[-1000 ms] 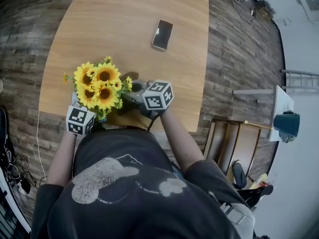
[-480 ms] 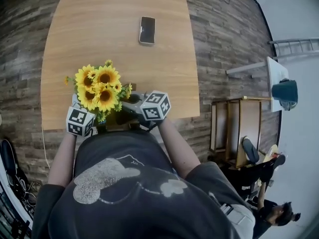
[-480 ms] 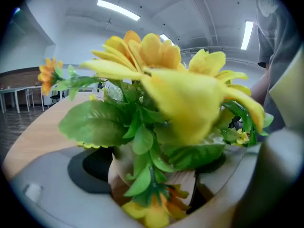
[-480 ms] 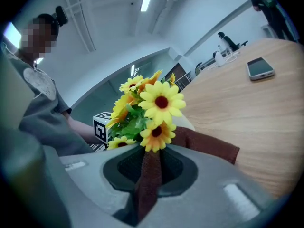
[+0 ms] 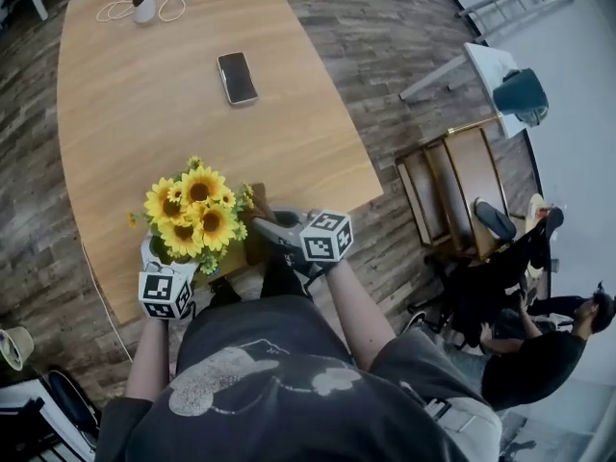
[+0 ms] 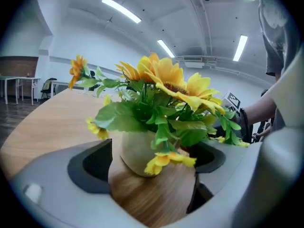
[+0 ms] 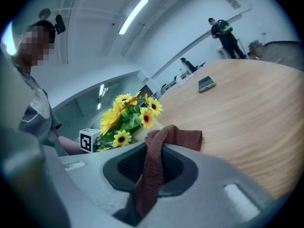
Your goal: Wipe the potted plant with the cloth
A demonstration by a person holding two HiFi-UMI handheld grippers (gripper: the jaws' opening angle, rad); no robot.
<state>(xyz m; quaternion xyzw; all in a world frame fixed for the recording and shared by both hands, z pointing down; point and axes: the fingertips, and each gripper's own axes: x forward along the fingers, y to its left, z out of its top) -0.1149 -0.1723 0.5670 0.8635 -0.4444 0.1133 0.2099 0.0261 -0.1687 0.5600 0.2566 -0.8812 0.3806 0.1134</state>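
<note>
The potted plant (image 5: 192, 221) stands upright at the near edge of the tabletop (image 5: 144, 123), toward its left corner. The left tongs (image 6: 153, 148) stand wide, apparently closed round the sides of its pot (image 6: 135, 153) to steady it. The right tongs (image 7: 159, 144) pinch the brown cloth (image 7: 153, 172), which drapes over their tips. From them the flowers (image 7: 128, 113) lie just beside, ahead and leftward, so the wipe likely calls for a short leftward reach by the right hand.

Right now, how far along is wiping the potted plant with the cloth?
Done: the right hand-held gripper is clamped on the brown cloth, and the left hand-held gripper grips the pot. In hand: the cloth sits beside the sunflowers, no contact visible. Left: the wiping itself.
</note>
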